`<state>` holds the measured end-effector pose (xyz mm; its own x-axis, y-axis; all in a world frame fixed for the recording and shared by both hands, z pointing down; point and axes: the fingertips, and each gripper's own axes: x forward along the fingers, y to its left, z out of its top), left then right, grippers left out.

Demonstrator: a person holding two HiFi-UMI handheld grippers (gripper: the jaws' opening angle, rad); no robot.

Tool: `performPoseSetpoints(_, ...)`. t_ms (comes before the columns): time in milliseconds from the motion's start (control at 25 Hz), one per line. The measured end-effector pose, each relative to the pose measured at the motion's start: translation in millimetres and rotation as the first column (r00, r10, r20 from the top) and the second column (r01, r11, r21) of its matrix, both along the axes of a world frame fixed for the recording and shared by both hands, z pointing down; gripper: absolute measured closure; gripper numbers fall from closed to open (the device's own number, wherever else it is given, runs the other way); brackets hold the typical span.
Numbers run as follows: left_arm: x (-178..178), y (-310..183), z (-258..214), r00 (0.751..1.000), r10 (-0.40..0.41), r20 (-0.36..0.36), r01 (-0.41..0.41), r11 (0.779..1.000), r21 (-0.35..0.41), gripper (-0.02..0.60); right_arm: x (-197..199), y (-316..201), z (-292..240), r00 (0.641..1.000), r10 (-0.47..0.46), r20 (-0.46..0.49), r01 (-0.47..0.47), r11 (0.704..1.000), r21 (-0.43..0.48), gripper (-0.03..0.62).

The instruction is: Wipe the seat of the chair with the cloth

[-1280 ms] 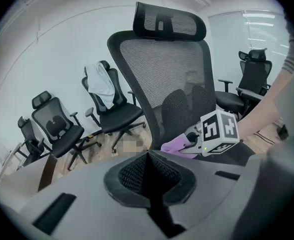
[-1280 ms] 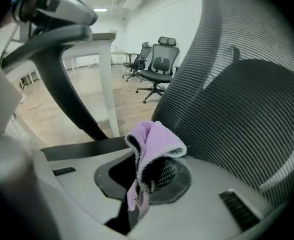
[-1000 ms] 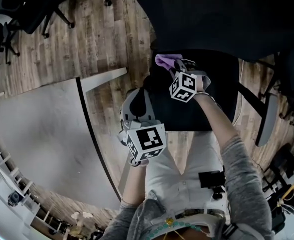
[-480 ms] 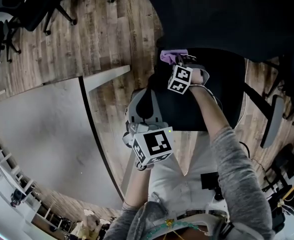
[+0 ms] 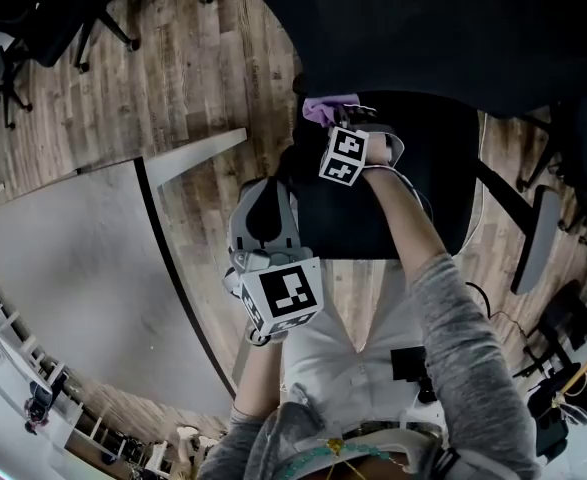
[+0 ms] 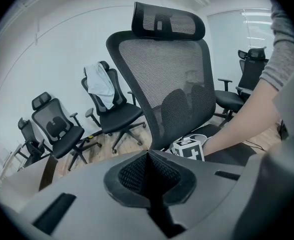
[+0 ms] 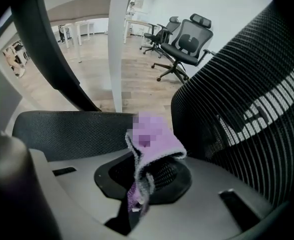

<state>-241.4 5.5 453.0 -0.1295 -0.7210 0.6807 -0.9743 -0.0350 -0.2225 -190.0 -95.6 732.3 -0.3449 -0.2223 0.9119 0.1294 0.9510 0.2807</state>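
Right gripper view: purple cloth (image 7: 157, 146) is sticking up out of the right tongs (image 7: 140, 186), which are clamping its lower end. Part of the cloth is sitting under a mosaic patch. Head view is showing it at the far left corner of the seat (image 5: 423, 198), close to the backrest (image 7: 252, 104); can't tell if it is touching the mesh. Right arm (image 5: 423, 258) is reaching forward over the seat.

Left tongs (image 6: 149, 176) are closed on nothing, pads meeting along one line. They are hanging off the seat's left edge, nearer the person, well apart from the cloth and pointing toward the backrest. Their camera is catching the right tongs' marker cube (image 6: 189, 149) low over the seat.

Wood floor (image 5: 203, 88) is running under the chair, and a white bench (image 5: 73, 268) is standing left of it. More office chairs (image 6: 61, 129) are standing along the wall, one with a white garment (image 6: 99, 81) draped over it.
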Motion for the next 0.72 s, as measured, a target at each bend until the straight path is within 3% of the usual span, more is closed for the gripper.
performPoseSetpoints(720, -0.2, -2.1, -2.6, 1.0, 0.005, 0.014, -0.005, 1.0, 0.001, 0.578, 56.5, -24.5, 12.4, 0.995, 0.04, -0.093, -0.038, 0.999, 0.018, 0.546)
